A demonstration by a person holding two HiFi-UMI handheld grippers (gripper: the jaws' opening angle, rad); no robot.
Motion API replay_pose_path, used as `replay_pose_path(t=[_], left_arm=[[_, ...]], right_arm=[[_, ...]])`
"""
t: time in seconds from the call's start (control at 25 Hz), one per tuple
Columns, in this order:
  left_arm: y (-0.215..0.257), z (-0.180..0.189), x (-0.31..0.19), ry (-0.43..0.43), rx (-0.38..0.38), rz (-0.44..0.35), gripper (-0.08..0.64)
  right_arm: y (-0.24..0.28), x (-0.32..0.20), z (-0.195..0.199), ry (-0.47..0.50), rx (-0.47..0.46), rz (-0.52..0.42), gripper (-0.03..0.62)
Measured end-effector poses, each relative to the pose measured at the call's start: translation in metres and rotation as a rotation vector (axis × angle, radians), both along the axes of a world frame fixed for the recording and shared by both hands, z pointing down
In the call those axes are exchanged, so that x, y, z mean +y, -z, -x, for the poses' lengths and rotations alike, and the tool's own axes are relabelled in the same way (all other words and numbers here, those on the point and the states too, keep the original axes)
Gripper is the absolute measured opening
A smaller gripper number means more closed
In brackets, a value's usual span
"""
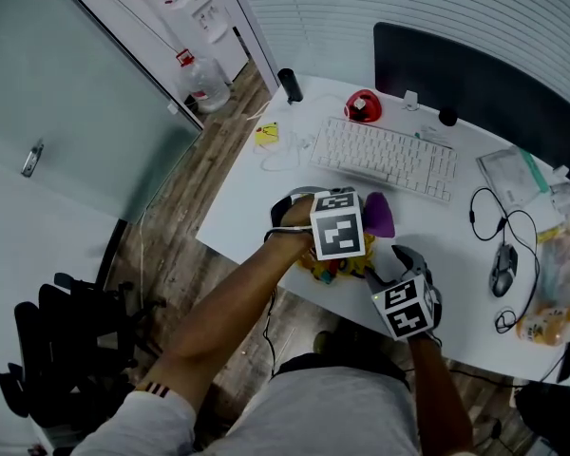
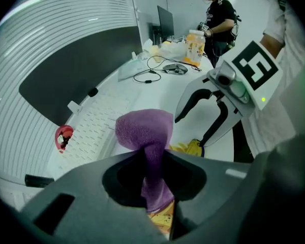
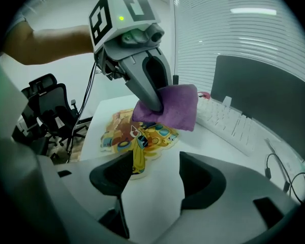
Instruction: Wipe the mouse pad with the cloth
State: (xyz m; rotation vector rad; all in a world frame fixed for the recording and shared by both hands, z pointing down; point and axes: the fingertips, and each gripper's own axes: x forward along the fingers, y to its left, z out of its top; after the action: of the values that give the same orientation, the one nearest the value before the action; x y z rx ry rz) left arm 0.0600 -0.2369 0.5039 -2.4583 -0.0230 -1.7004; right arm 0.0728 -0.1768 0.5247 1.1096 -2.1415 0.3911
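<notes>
Clamped shut, the left gripper (image 2: 153,156) shows in its own view with the purple cloth (image 2: 142,128) pinched between its jaws. A bunched fold stands out past the tips and a tail hangs back through the gap. Beyond it the right gripper (image 2: 189,131) stands just beside, its two fingers spread. A scrap of yellow print from the mouse pad peeps out below the cloth.

In the right gripper view the jaws stand wide apart and hold nothing. Between them lie only bare white tabletop (image 3: 157,197) and the near tip of the mouse pad (image 3: 137,133) — a flat, cartoon-printed sheet with an irregular outline. The cloth hangs over the pad's far part. Whether it already touches the print cannot be told. The keyboard (image 3: 229,121) lies further back.

From the head view both grippers crowd over the pad, which sits at the tabletop's near edge, toward its left corner, with the keyboard behind it.

The likely trouble is the pad itself. It looks thin and loose, and nothing pins it, since the open right gripper is not on it. A stroke drawn toward the near edge could drag it along or push it off the tabletop. The grip on the cloth is narrow too, so firm rubbing could tug it free — or bring the hard jaw tips, not the fabric, onto the print.
</notes>
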Motion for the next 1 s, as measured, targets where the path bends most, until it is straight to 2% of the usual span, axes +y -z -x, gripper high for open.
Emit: replay_pose_path(t=[0.24, 0.52, 0.8, 1.0], left_arm=[[-0.025, -0.003, 0.000, -0.066, -0.118, 0.033, 0.083], [-0.040, -0.007, -0.005, -0.099, -0.188, 0.061, 0.083], [-0.049, -0.006, -0.012, -0.098, -0.212, 0.070, 0.083], [-0.051, 0.010, -0.019, -0.058, -0.205, 0.080, 0.083]], right_arm=[[-0.007, -0.003, 0.001, -0.006, 0.006, 0.025, 0.245], [-0.014, -0.006, -0.001, -0.014, 0.010, 0.047, 0.245], [-0.018, -0.006, -0.002, -0.020, 0.006, 0.061, 0.245], [-0.019, -0.006, -0.004, -0.033, -0.012, 0.065, 0.245]])
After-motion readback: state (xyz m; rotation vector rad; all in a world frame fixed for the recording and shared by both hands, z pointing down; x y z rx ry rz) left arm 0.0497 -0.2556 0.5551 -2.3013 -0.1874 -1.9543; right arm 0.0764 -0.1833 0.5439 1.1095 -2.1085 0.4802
